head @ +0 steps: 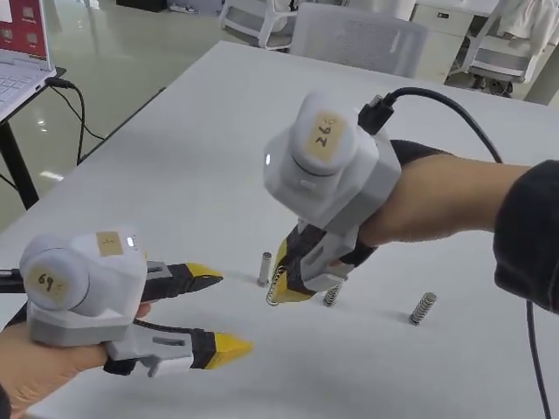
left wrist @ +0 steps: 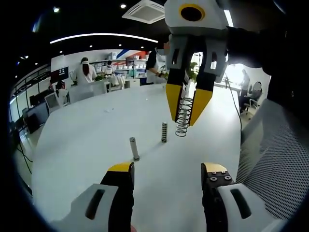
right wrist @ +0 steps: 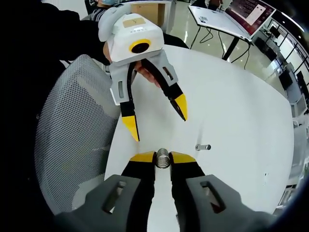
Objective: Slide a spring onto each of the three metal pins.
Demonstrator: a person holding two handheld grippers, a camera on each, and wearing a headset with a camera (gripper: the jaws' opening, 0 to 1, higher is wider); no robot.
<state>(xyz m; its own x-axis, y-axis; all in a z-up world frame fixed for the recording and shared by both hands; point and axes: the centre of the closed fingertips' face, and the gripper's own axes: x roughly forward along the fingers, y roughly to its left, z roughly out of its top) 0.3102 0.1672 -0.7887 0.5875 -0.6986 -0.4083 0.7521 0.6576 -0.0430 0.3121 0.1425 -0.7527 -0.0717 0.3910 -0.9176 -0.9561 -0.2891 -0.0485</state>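
Head view: one spring aloft, one bare pin waiting

Low over the white table point(head: 175, 157) comes the right gripper point(head: 286, 292), jaws clamped on a spring point(head: 276, 288) that hangs tilted between the yellow tips. The bare pin point(head: 265, 269) stands upright just beside it, at about 11 o'clock from the spring's lower end. At 3 o'clock, tight against the gripper, a second pin point(head: 333, 296) looks already sleeved. Farther out the same way, a third pin point(head: 423, 307) seems to wear its coil too. Two done by my reckoning, and this would be the last.

At 8 o'clock the left gripper point(head: 225, 312) hovers with jaws wide apart, nothing in them.

Now the danger. The spring is pinched across its side and sits off vertical, so its open end may catch the pin's rim instead of swallowing it. Push down then and the coil could buckle or spring out of the jaws. The sleeved neighbour is so close that a sideways correction might clip it. Let go too early and the spring topples onto the table.
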